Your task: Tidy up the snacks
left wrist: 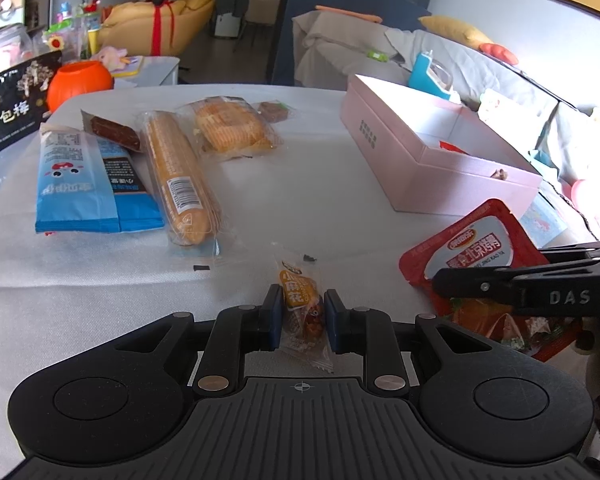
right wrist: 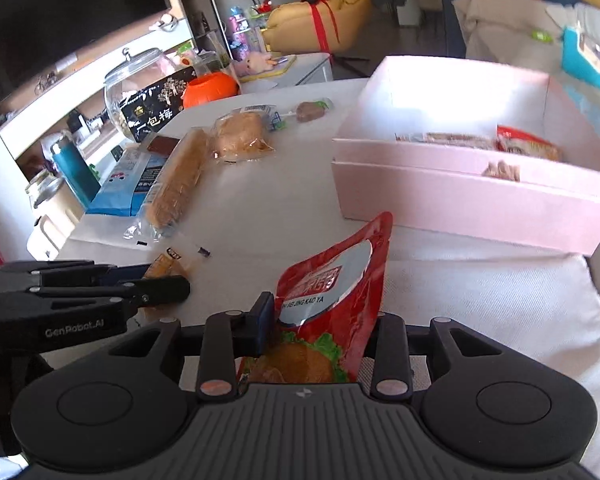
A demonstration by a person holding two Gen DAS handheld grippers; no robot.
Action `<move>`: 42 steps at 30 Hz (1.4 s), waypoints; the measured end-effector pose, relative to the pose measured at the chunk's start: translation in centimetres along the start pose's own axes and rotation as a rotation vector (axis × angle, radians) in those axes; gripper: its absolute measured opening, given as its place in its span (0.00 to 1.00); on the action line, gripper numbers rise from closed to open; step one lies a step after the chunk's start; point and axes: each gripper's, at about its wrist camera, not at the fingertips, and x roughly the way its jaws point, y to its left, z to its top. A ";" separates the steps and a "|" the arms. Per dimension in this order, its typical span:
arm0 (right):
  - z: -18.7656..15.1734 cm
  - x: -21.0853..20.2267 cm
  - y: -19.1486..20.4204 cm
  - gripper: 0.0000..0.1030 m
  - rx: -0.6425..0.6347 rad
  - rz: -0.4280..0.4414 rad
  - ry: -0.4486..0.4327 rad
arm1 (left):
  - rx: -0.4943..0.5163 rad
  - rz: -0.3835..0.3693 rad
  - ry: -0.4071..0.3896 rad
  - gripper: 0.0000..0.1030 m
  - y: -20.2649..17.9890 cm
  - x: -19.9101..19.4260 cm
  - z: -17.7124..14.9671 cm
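Right wrist view shows the right gripper (right wrist: pixel 316 320) pinching the red pouch (right wrist: pixel 336 288) near the pink box (right wrist: pixel 460 196), while the left gripper (left wrist: pixel 302 316) clamps a small twist packet (left wrist: pixel 302 304); each load should clear the box's near wall before release.
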 end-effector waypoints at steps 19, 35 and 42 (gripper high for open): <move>1.9 -6.3 0.1 0.20 -0.050 -0.066 -0.187 | 0.010 0.008 0.014 0.25 -0.4 -0.2 0.0; 0.0 -1.8 -1.9 0.30 -0.015 -0.074 0.022 | 0.024 0.009 0.010 0.27 -0.6 0.0 -0.2; 1.0 -2.4 -1.4 0.22 -0.011 -0.079 -0.025 | 0.025 0.004 0.005 0.27 -0.5 -0.1 -0.4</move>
